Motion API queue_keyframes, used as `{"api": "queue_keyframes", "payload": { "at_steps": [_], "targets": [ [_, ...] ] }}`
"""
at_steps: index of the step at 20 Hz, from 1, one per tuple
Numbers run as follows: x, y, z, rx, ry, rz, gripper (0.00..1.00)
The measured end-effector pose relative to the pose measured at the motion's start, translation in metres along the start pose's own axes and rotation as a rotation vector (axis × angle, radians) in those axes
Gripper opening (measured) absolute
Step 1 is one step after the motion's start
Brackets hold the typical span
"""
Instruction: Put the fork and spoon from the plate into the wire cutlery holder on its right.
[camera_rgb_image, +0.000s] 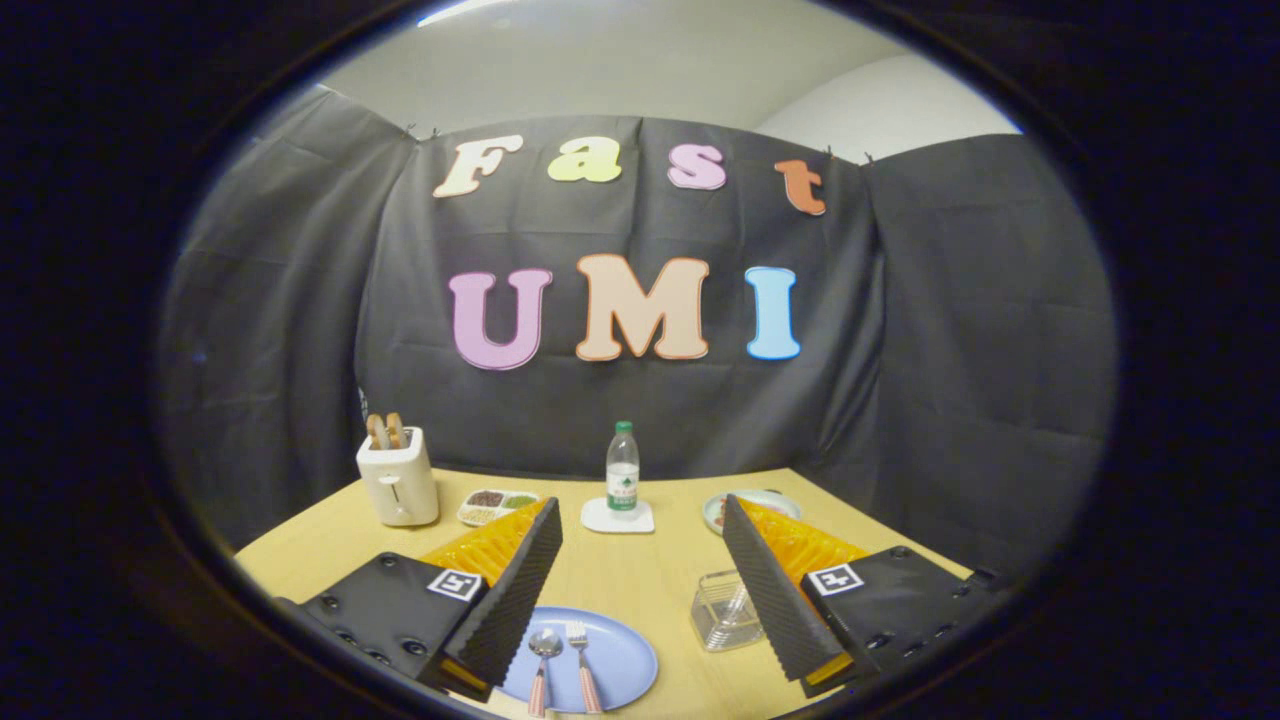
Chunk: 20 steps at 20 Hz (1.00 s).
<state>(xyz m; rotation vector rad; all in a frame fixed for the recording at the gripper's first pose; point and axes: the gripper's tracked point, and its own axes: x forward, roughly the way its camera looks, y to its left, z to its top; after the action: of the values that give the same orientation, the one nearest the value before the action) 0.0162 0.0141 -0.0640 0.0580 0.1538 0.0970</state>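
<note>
Gripper (640, 545) spread wide, holding nothing. Spoon (543, 668) and fork (582, 665) side by side on blue plate (625, 662), between the fingers at 6 o'clock. Wire cutlery holder (724, 610) at plate's 3 o'clock.

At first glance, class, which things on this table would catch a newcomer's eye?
The blue plate lies between the open gripper's fingers, holding a spoon and fork side by side. Just right of it sits the wire holder. Beyond the fingers a water bottle stands mid-table, with a toaster at the far left.

Table (620, 575) w/ plate (620, 655), holder (722, 612), toaster (398, 482)
</note>
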Motion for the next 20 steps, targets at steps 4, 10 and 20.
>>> {"api": "queue_keyframes", "payload": {
  "at_steps": [4,10,20],
  "targets": [
    [-0.002,-0.002,-0.038,0.009,0.113,0.057,1.00],
    [-0.015,0.004,-0.113,0.010,0.305,0.133,1.00],
    [-0.023,0.025,-0.212,-0.019,0.525,0.186,1.00]
  ]
}}
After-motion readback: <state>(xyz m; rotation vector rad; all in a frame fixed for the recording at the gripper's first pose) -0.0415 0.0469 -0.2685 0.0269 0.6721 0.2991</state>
